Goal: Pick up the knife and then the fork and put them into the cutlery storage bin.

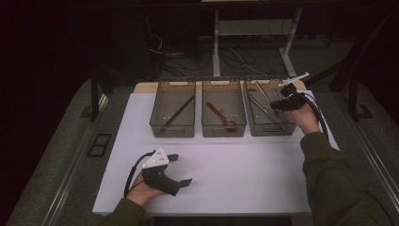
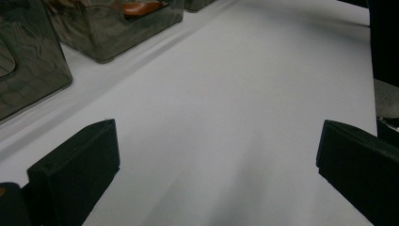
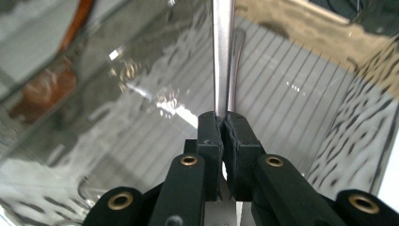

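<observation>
One metal utensil [image 3: 222,52] sits clamped between the right gripper [image 3: 224,123]'s clenched jaws, poised over the right bin [image 1: 270,128] at about one o'clock on the table [image 1: 235,169]. Judging by that, sorting is nearly done; only the drop remains. The middle bin [image 1: 224,128] holds a red spoon [image 1: 221,114], the left bin [image 1: 172,128] a dark stick [image 1: 179,113]. At seven o'clock the left gripper [image 1: 181,169] rests with its jaws spread and nothing between them; nothing blocks the way.
</observation>
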`<state>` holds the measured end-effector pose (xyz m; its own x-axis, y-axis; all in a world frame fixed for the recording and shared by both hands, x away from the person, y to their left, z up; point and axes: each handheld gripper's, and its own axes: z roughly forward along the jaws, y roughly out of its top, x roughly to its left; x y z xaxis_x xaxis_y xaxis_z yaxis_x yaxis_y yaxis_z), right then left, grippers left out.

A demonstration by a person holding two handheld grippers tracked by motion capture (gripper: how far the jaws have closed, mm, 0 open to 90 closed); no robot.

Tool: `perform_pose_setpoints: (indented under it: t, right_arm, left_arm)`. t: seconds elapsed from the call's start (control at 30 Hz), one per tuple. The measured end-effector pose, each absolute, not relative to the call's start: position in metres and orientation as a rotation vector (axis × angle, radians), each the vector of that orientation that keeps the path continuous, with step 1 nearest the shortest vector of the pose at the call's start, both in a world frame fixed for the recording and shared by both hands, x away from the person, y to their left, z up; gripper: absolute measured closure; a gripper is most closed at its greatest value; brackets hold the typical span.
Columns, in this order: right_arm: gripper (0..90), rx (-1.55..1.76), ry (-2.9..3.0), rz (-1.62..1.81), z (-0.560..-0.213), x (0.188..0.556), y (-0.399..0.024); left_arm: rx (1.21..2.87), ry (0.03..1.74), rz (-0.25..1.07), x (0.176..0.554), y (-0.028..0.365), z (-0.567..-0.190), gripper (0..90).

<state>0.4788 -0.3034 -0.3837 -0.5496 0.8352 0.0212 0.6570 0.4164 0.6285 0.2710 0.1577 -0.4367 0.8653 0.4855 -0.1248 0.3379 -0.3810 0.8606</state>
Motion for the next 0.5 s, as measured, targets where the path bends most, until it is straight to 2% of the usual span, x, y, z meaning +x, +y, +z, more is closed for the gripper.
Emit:
perform_pose_setpoints:
  t: [0.33, 0.5]
  right_arm:
    - [82.3, 1.304, 2.437, 0.748, -0.3934, 0.4798, -0.3036]
    - [71.2, 1.312, 2.422, 0.763, -0.3912, 0.4784, -0.3064]
  left_arm:
    - [2.003, 0.601, 0.177, 0.2711, 0.1578, -0.4368, 0.0]
    - [2.006, 0.601, 0.177, 0.2711, 0.1581, -0.4364, 0.0]
